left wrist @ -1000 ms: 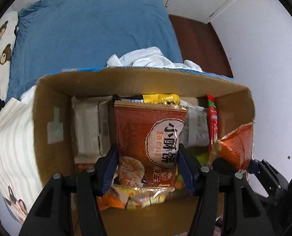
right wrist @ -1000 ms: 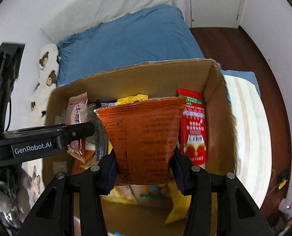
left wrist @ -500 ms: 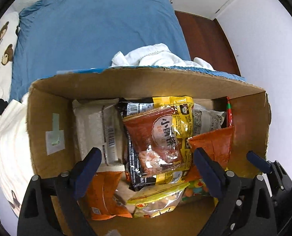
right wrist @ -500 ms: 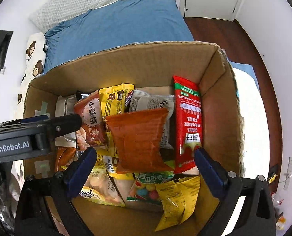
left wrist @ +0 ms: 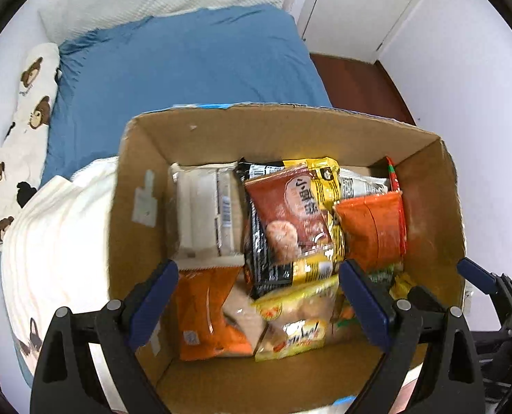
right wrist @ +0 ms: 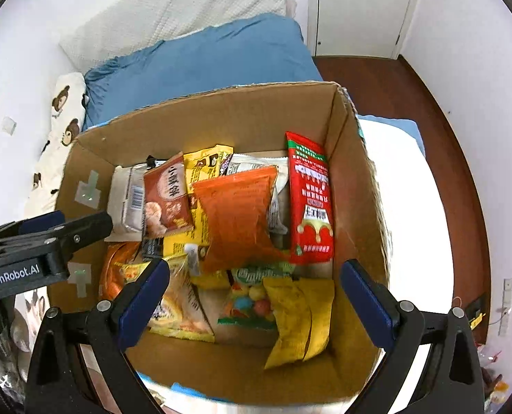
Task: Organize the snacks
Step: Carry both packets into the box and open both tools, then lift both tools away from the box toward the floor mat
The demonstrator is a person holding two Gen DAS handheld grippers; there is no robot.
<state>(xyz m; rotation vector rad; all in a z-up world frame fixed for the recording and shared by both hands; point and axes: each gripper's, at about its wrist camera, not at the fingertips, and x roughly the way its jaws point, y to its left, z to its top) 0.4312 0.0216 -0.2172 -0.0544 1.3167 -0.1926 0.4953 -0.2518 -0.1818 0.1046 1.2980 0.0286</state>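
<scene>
My left tongs (left wrist: 259, 296) stand wide apart over the near part of the box (left wrist: 145, 158), with nothing clamped. My right tongs (right wrist: 256, 296) are just as wide and hold nothing either. Both pairs have just been opening within the last second.

Just past the left tongs, the brown pack (left wrist: 290, 214) lies on a black-and-yellow pack (left wrist: 273, 269) in the middle of the box. To its right the orange pack (left wrist: 373, 227) leans against the other snacks. To its left a white pack (left wrist: 204, 214) stands along the left wall, and near that lies an orange bag (left wrist: 204, 310) beside a yellow bag (left wrist: 293, 324).

From the right tongs I see the orange pack (right wrist: 238, 214) in the middle, the brown pack (right wrist: 166, 196) to its left, and a red pack (right wrist: 311, 200) upright along the right wall. Near me lie a candy bag (right wrist: 256, 296) and a folded yellow pack (right wrist: 300, 317). The left tongs (right wrist: 66, 231) reach in from the left edge.

The box sits on a bed with a blue cover (right wrist: 200, 65) beyond it and a bear-print pillow (left wrist: 31, 82) at far left.
</scene>
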